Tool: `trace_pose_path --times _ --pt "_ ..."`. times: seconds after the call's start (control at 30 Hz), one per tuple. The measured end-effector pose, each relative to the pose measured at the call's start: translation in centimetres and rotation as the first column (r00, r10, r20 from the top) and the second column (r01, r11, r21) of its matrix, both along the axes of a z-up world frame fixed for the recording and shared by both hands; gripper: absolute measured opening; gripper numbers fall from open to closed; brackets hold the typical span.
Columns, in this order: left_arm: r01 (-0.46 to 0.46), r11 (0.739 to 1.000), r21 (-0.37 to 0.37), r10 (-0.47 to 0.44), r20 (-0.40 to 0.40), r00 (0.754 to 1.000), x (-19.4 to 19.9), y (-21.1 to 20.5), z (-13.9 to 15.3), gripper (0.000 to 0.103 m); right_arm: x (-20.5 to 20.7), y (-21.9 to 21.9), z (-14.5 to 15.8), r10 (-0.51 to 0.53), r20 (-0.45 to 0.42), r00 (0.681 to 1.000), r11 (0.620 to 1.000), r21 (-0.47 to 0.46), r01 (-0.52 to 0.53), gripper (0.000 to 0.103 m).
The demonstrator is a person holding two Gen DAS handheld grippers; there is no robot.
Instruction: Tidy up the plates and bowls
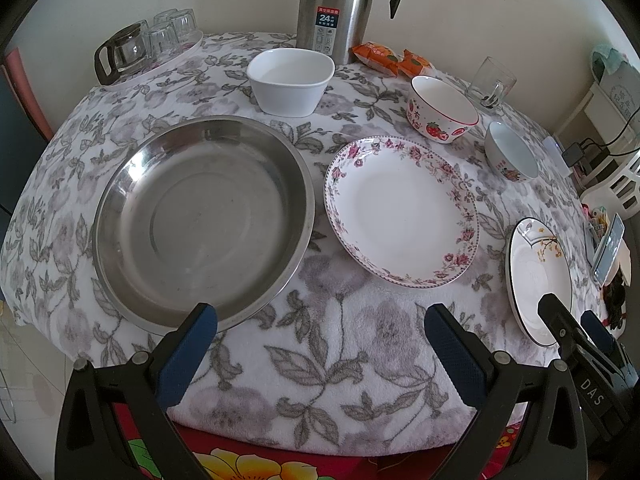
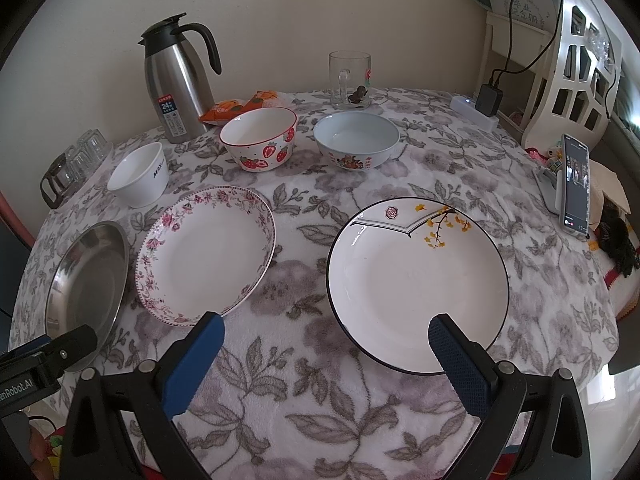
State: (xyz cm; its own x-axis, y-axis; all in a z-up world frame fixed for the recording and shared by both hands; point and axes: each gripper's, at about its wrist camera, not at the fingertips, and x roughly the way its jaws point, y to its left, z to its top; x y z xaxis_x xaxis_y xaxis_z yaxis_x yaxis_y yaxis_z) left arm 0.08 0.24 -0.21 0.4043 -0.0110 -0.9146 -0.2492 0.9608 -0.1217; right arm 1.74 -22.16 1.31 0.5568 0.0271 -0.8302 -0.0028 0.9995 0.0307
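On the floral cloth lie a steel plate [image 1: 204,220] [image 2: 86,276], a pink-flowered plate [image 1: 402,210] [image 2: 208,254] and a black-rimmed plate with a yellow branch [image 1: 538,280] [image 2: 418,286]. Behind them stand a white square bowl [image 1: 290,80] [image 2: 138,174], a strawberry bowl [image 1: 442,110] [image 2: 260,138] and a pale blue bowl [image 1: 512,152] [image 2: 356,140]. My left gripper [image 1: 320,320] is open and empty over the cloth near the front edge, between the steel and flowered plates. My right gripper [image 2: 326,330] is open and empty, its right finger over the black-rimmed plate's near rim.
A steel thermos jug [image 1: 340,4] [image 2: 176,80] stands at the back, with orange snack packs [image 1: 390,58] and a glass mug [image 2: 350,80] beside it. A tray of glasses [image 1: 152,44] sits far left. A phone on a stand [image 2: 576,184] and a charger [image 2: 490,100] are at the right.
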Motion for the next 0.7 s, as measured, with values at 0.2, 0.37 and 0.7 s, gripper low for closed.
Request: trace_pose_path --times 0.2,0.37,0.7 --pt "0.000 1.000 -0.001 0.000 0.000 1.000 -0.01 0.01 -0.08 0.103 0.00 0.01 0.00 -0.001 0.000 1.000 1.000 0.000 0.001 0.103" --pt "0.001 1.000 -0.002 -0.001 0.001 1.000 0.00 0.01 -0.08 0.103 0.00 0.01 0.01 0.000 -0.001 1.000 1.000 0.000 0.000 0.103" --pt "-0.012 1.000 -0.017 0.012 0.020 1.000 -0.23 0.27 -0.02 0.103 -0.30 0.25 0.00 0.019 0.030 0.999 1.000 0.024 -0.020 0.103"
